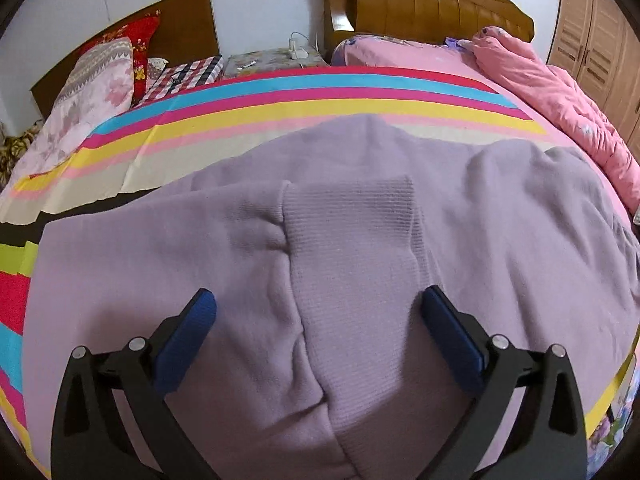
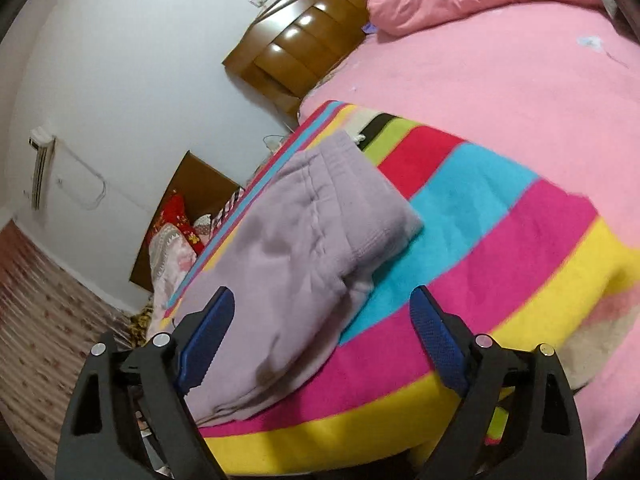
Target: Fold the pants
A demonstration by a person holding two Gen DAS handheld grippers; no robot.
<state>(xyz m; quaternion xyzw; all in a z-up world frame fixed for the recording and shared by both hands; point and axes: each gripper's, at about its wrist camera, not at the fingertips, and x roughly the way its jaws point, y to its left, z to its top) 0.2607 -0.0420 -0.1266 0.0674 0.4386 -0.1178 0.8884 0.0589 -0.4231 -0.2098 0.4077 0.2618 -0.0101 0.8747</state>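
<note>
Lilac fleece pants (image 1: 360, 216) lie on a rainbow-striped blanket (image 1: 280, 100) on the bed. In the left wrist view a ribbed cuff (image 1: 352, 264) lies folded over the rest of the pants. My left gripper (image 1: 320, 312) is open just above the cuff, one blue pad on each side of it, holding nothing. In the right wrist view the pants (image 2: 304, 248) lie as a folded bundle with the waistband at the far end. My right gripper (image 2: 322, 312) is open and empty over the bundle's near edge and the blanket (image 2: 500, 240).
A pink sheet (image 2: 500, 72) covers the bed beyond the blanket, with a crumpled pink quilt (image 1: 560, 92) by the wooden headboard (image 1: 432, 4). Pillows (image 1: 100, 80) lie on a second bed at left, a nightstand (image 1: 272, 62) stands between the beds and a wardrobe (image 1: 600, 40) at far right.
</note>
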